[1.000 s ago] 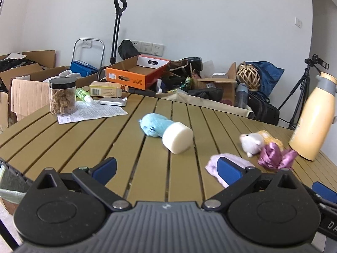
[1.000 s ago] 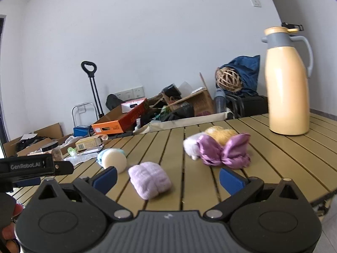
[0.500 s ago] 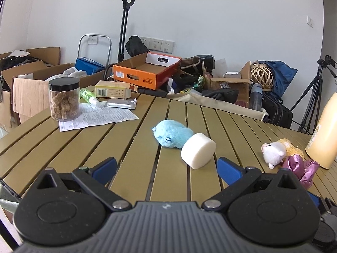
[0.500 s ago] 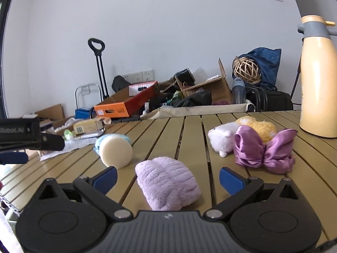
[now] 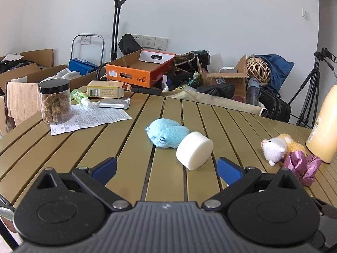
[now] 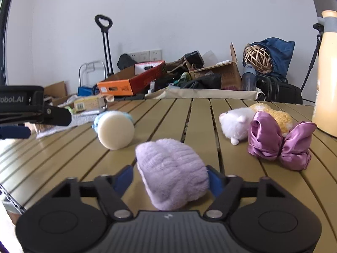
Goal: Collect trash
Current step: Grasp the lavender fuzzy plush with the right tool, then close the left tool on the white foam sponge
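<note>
My right gripper (image 6: 170, 179) has closed around a fluffy lilac cloth (image 6: 170, 172) lying on the slatted olive table (image 6: 84, 158); both blue pads touch its sides. My left gripper (image 5: 166, 166) is open and empty, low over the table, facing a white foam disc (image 5: 194, 150) and a blue plush toy (image 5: 166, 136). The disc also shows in the right wrist view (image 6: 115, 129). A printed paper sheet (image 5: 90, 118) and a foil blister pack (image 5: 113, 103) lie at the far left.
A white-and-yellow plush (image 6: 242, 124) and purple satin bow (image 6: 278, 143) lie at right by a tall cream thermos (image 6: 326, 80). A jar of snacks (image 5: 55, 101), green bottle (image 5: 81, 97) and small carton (image 5: 105, 91) stand at far left. Boxes and bags clutter the floor behind.
My right gripper moved forward onto the lilac cloth and its fingers closed in on it. My left gripper shifted left and a little forward, staying open.
</note>
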The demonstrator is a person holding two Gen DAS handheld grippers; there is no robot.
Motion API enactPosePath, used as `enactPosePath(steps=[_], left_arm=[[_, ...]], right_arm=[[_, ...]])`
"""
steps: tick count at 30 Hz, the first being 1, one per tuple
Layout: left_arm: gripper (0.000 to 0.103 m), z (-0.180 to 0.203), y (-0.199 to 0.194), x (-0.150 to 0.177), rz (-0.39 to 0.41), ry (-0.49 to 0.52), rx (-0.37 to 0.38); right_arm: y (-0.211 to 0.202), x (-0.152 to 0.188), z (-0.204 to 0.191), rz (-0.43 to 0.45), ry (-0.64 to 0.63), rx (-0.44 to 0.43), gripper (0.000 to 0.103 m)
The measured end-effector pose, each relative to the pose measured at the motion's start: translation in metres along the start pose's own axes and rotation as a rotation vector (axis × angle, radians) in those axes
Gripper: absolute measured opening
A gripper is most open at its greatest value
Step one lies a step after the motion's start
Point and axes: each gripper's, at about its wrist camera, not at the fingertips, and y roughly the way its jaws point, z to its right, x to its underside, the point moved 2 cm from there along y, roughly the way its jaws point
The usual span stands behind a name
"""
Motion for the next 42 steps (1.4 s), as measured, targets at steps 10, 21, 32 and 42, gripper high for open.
enactPosePath(steps=[10,21,32,42], left_arm=[[0.103,-0.001,0.005,0.000,-0.004,0.014,-0.025],[0.103,0.012,0.023,-0.014,-0.016,0.016,-0.017],[0.103,0.031,0.055,-0.026,-0.025,0.035,-0.011],[0.103,0.041,0.091,-0.026,-0.068,0.032,-0.013]], right_arm=[[-0.017,-0.002,0.010,0.062,0.046,-0.016,0.033],[-0.048,-0.011,0.046,0.153,0.117,0.064,0.025],[-0.089,-0.016,0.102,0.246,0.207,0.189,0.025],[-0.100,-0.009,0.146,0.260,0.281,0.293,0.025]])
